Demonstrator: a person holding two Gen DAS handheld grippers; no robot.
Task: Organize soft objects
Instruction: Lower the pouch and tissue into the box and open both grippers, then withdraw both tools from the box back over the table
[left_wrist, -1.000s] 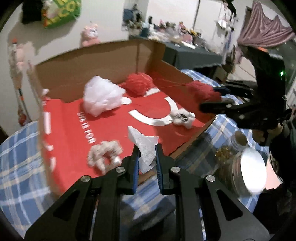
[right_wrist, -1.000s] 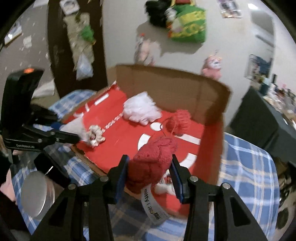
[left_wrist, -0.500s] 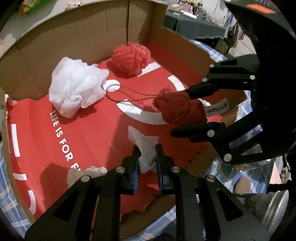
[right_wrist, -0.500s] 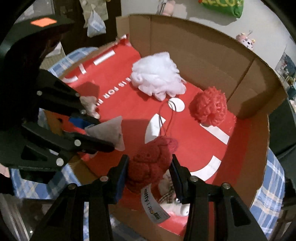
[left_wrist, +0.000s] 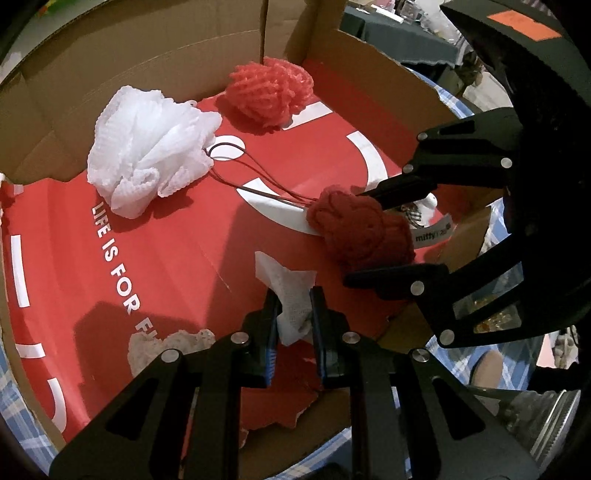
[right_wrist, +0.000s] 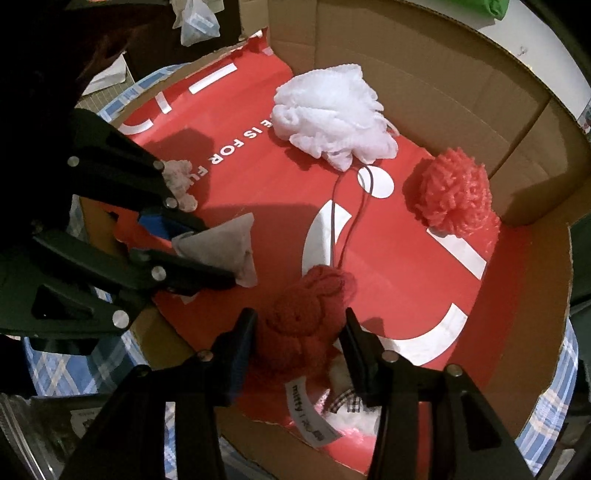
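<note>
Over the box (left_wrist: 110, 74), left claw (left_wrist: 293, 314) pinches tissue (left_wrist: 291, 288); right claw (right_wrist: 299, 343) clamps red knit (right_wrist: 306, 317).

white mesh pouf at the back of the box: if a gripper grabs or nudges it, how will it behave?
The white mesh pouf is loose ruffled netting, so it probably squashes between fingers rather than resisting. It looks airy, likely very light; a nudge may slide it across the red box floor rather than roll it. Its dark cord loop trails loose and could snag.

Box floor (left_wrist: 184, 236): "LIFE IS FOR F…". White tag (left_wrist: 432, 232): "miffy".
</note>
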